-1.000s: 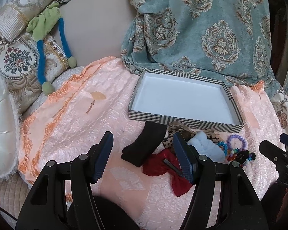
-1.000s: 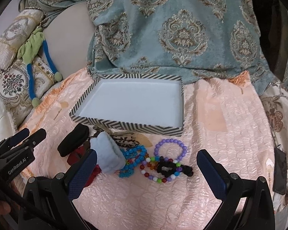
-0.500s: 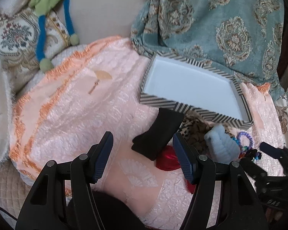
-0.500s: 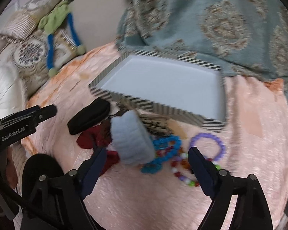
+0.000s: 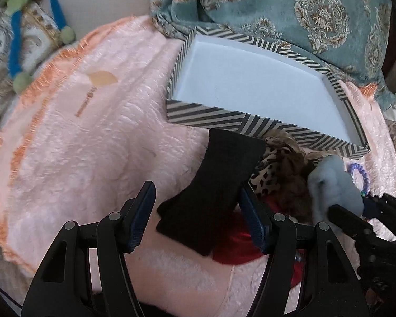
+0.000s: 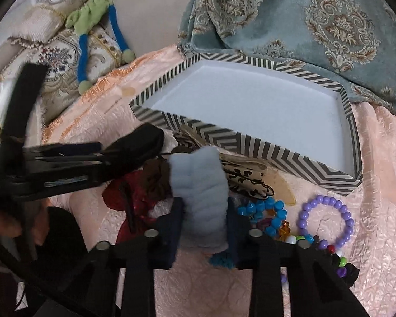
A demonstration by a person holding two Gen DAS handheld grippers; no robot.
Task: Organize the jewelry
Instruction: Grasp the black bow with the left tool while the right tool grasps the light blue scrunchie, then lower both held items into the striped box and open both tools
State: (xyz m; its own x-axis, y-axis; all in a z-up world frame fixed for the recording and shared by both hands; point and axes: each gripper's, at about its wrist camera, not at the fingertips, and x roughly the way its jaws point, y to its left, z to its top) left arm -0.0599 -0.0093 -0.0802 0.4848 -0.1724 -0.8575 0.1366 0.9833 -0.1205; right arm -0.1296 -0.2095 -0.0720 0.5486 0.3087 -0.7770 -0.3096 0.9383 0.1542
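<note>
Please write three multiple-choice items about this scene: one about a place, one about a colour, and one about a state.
1. Where is the purple bead bracelet?
A. inside the striped box
B. on the pink cloth, outside the box
C. on the teal blanket

2. What colour is the fluffy band between the right gripper fingers?
A. light blue
B. yellow
C. orange

3. What is the state of the striped box?
A. full of beads
B. closed with a lid
C. open and empty

Answers: 1 B, it lies beside the box's front wall; 2 A, pale blue plush; 3 C, only white floor shows.

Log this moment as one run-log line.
left gripper: open around black band | right gripper: shut on blue scrunchie | box: empty | bracelets: on cloth
</note>
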